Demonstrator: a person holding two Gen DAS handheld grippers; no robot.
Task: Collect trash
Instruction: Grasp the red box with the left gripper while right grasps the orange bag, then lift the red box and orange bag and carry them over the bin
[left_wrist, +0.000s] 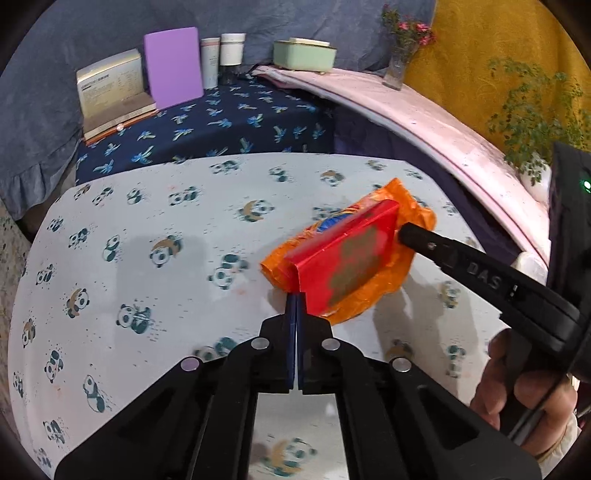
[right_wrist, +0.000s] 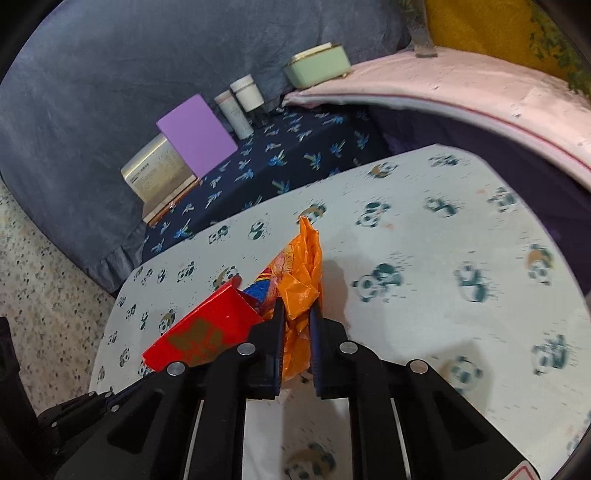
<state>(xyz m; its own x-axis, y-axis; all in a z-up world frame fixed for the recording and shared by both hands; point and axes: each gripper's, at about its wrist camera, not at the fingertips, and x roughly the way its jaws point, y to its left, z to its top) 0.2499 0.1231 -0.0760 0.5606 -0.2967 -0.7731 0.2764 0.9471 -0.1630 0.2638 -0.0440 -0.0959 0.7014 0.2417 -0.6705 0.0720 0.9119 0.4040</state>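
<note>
Jaws, left: left gripper (left_wrist: 295, 299) is fully closed, its blue pads meeting on the near corner of the red box (left_wrist: 343, 258), at the 6 o'clock edge of the trash as the left camera sees it.
Jaws, right: right gripper (right_wrist: 297, 314) is closed down to a narrow gap, with the orange bag (right_wrist: 301, 273) bunched between its pads; the plastic looks pinched rather than loose. In the left view its finger reaches in from 3 o'clock to the bag's far edge.
Counter: panda-print cloth (left_wrist: 147, 221) covers it; the trash sits toward its 2 o'clock side in the left view, slightly raised at the gripped ends by the look of the shadows, though I cannot tell whether it is clear of the cloth.
Bag: crumpled, thin, orange, with a blue-and-red wrapper (right_wrist: 264, 290) showing inside its mouth. It lies under and around the box.
Box: red with gold print, one end flap open, lying across the bag.
Step in hand: judged to be getting the box and bag gathered as one bundle.
Doing it well: keep both grips firm and move the two hands together, so the thin plastic does not tear between them.
Risk: the left hold is only on a corner; the box may swing or slip, and the open flap could spill the wrapper.
</note>
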